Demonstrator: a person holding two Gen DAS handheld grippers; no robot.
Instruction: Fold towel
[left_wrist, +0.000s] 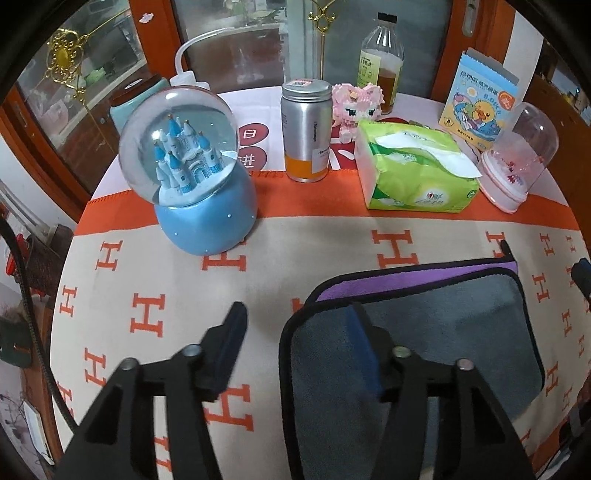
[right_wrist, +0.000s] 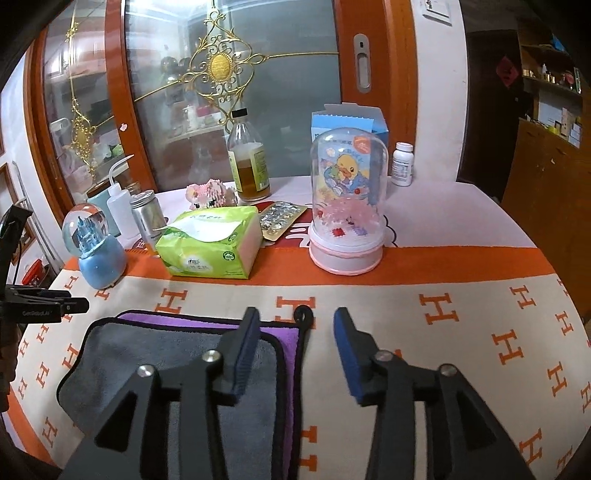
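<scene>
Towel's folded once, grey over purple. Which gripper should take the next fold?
Probably the left gripper: open, it straddles the towel at its left edge. The right gripper, also open, straddles the opposite edge, so it's close.

We see the folded towel (left_wrist: 443, 317) lying on the bench (left_wrist: 295, 251) nearest us. Behind it stands a row: the snow globe (left_wrist: 184, 162) at left, then the can (left_wrist: 306, 133), the tissue pack (left_wrist: 413, 166), and the domed jar (left_wrist: 517, 155) at right. The bottle (left_wrist: 380, 62) and box (left_wrist: 480, 99) stand farther back.
</scene>
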